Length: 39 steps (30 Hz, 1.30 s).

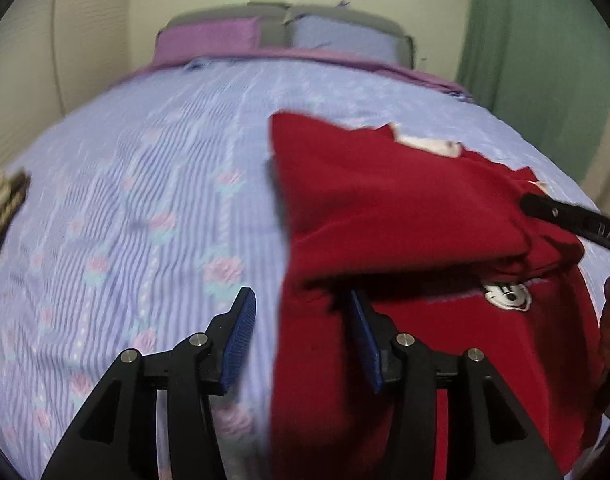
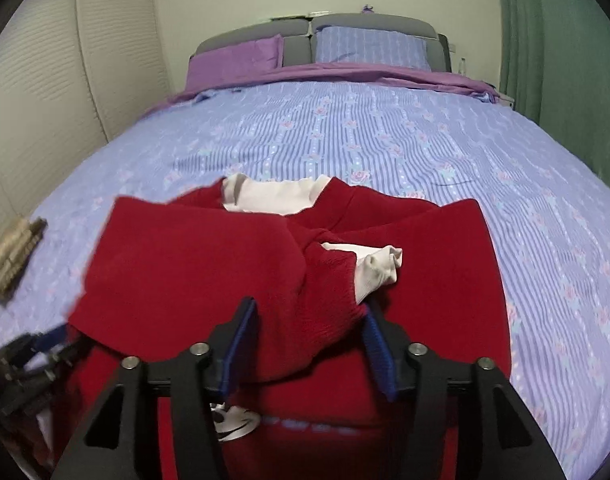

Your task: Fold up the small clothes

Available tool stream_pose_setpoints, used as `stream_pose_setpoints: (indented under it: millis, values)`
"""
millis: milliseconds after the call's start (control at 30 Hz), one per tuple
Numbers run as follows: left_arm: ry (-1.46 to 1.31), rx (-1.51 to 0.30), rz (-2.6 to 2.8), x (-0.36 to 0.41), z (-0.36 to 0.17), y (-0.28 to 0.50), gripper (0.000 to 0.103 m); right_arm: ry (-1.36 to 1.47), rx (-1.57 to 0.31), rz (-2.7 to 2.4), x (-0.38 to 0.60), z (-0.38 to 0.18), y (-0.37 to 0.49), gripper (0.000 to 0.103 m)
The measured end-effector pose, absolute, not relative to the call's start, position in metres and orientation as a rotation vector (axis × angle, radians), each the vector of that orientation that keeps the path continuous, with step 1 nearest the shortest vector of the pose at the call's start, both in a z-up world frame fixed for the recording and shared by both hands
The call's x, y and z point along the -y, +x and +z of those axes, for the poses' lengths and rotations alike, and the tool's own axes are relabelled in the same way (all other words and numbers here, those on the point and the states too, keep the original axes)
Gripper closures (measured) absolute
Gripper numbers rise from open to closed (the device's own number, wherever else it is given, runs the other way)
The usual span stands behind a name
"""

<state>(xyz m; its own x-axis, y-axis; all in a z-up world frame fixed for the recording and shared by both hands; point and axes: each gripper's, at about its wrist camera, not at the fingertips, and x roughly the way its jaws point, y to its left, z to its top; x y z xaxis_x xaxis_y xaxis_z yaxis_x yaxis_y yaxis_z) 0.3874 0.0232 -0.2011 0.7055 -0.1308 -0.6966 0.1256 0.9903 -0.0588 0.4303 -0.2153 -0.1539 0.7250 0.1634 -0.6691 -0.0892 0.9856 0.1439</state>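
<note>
A small red sweater [image 1: 385, 208] with white collar and cuffs and a cartoon mouse print [image 1: 507, 296] lies on the bed, its left sleeve side folded over the body. My left gripper [image 1: 301, 312] is open at the sweater's left edge, nothing between its blue pads. In the right wrist view the sweater [image 2: 193, 264] fills the foreground with a white cuff [image 2: 377, 268] on top. My right gripper [image 2: 309, 320] is open, its jaws wide on either side of the folded red sleeve. The right gripper's finger [image 1: 565, 216] shows in the left view over the sweater.
The bed [image 2: 385, 140] has a lilac striped floral cover, with purple and blue pillows [image 2: 369, 46] at the grey headboard. A beige knitted item [image 2: 13, 256] lies at the bed's left edge. A green curtain [image 2: 565, 40] hangs at right, a cream wall at left.
</note>
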Motion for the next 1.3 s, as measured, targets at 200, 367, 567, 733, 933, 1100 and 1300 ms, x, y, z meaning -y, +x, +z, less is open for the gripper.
stream_pose_setpoints:
  millis: [200,367,567,733,933,1100,1300]
  values:
    - [0.004,-0.783,-0.031,-0.023,-0.201,0.400,0.054,0.192,-0.741,0.007,0.225,-0.158,0.421,0.038]
    - [-0.206,-0.872,-0.070,-0.054,-0.208,0.403,0.049,0.191,-0.815,-0.006,0.230,-0.170,0.426,0.038]
    - [-0.271,-0.880,-0.129,-0.059,-0.172,0.369,0.039,0.300,-0.758,0.012,0.245,-0.132,0.384,0.035]
    - [-0.317,-0.921,-0.122,-0.061,-0.131,0.346,0.018,0.449,-0.775,0.042,0.258,-0.100,0.356,0.018]
    - [-0.239,-0.859,-0.083,-0.055,-0.109,0.290,0.007,0.268,-0.747,-0.032,0.257,-0.085,0.298,0.018]
    - [-0.226,-0.896,-0.093,-0.052,-0.123,0.252,0.008,0.295,-0.768,-0.044,0.276,-0.101,0.244,0.018]
    - [-0.118,-0.901,-0.092,-0.041,-0.146,0.214,0.015,0.343,-0.830,-0.094,0.300,-0.139,0.197,0.018]
